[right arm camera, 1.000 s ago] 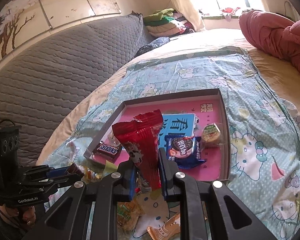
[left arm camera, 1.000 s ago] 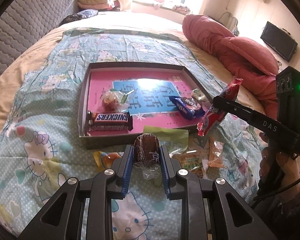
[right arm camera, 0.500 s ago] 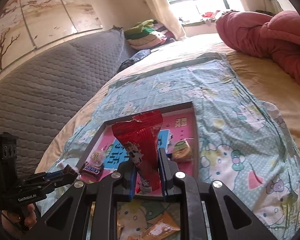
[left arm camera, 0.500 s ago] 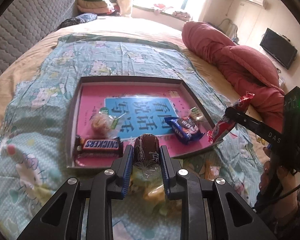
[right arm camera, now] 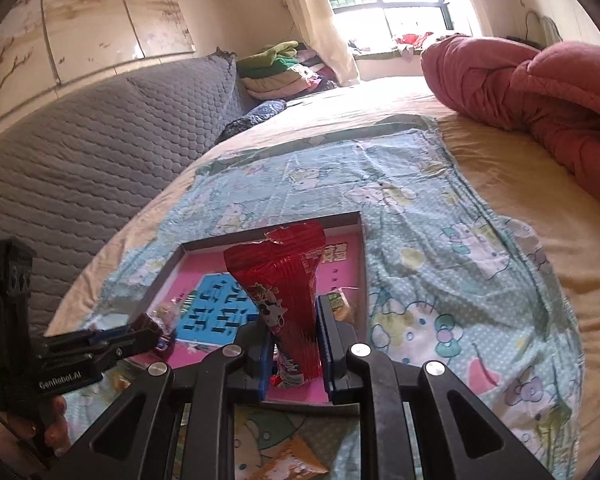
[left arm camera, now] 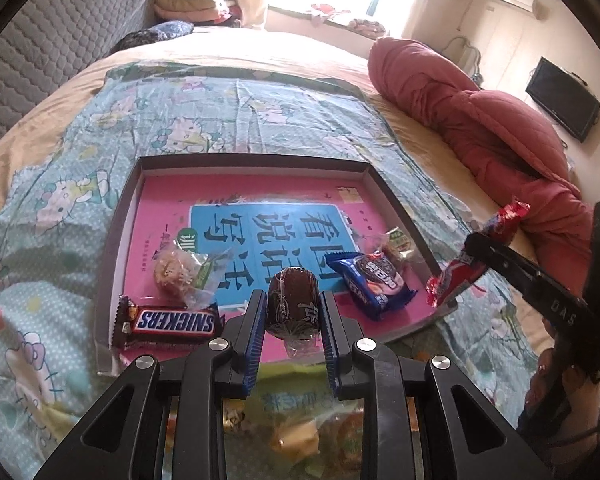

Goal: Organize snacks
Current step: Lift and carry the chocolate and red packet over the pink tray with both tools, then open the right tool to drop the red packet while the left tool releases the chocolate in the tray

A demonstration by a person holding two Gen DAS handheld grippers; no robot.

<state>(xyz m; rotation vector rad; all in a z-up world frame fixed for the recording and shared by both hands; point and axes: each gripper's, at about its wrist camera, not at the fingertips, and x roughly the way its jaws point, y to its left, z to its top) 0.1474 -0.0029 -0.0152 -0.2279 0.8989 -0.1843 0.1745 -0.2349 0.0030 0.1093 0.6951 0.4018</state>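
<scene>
Already four snacks lie in the tray (left arm camera: pixel 112 256); each tool clamps another, the left tool (left arm camera: pixel 293 316) a brown cake (left arm camera: pixel 292 304), the right tool (right arm camera: pixel 296 344) a red packet (right arm camera: pixel 284 280); more wait on the bed.

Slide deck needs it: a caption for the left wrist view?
Left gripper carries a brown wrapped cake over the pink tray.

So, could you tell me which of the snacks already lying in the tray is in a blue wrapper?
The Oreo pack, lying at the tray's right side; the Snickers bar is brown, and the other two sit in clear wrap.
</scene>
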